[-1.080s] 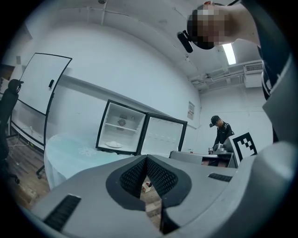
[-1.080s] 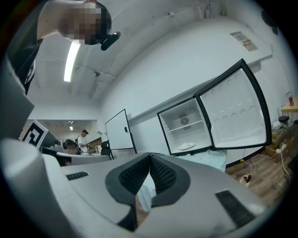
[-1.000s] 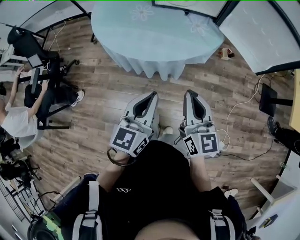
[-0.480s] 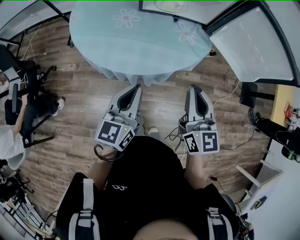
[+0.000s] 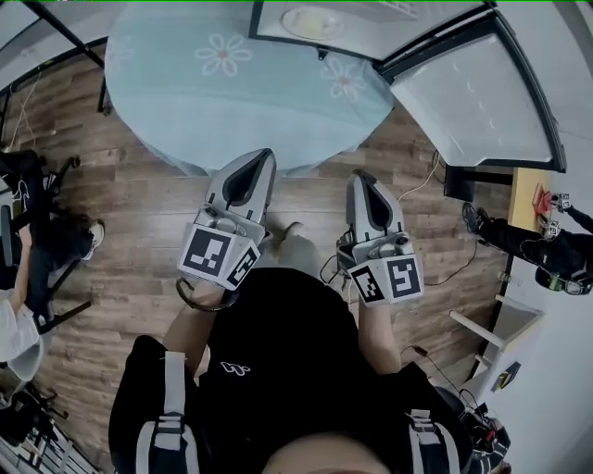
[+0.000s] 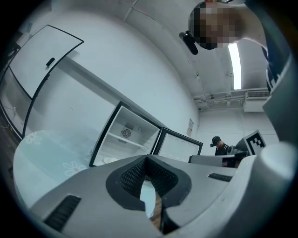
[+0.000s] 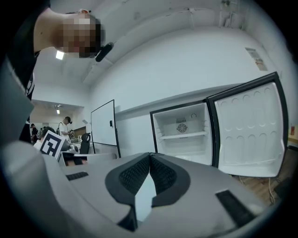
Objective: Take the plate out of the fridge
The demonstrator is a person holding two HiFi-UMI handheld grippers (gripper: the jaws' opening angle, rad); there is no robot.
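A pale plate [image 5: 313, 20] lies low inside the open white fridge [image 5: 371, 32], beyond a round table [image 5: 185, 102] with a light blue flowered cloth. The fridge door [image 5: 477, 93] stands swung open to the right. My left gripper [image 5: 262, 157] is held over the table's near edge, shut and empty. Beside it, my right gripper [image 5: 359, 180] hovers over the wooden floor, also shut with nothing in it. In the left gripper view the shut left gripper [image 6: 145, 158] points at the fridge [image 6: 122, 137]. In the right gripper view the right gripper [image 7: 150, 155] faces the fridge [image 7: 182, 135] and its door [image 7: 249, 130].
A seated person [image 5: 23, 268] and office chairs are at the left. Another person [image 5: 542, 250] stands at the right near a small stand. Cables [image 5: 435, 268] run across the wooden floor. A whiteboard [image 7: 103, 128] leans against the wall left of the fridge.
The table and fridge have come closer and slid left and down in the head view. Both grippers stay shut and empty, held out in front.
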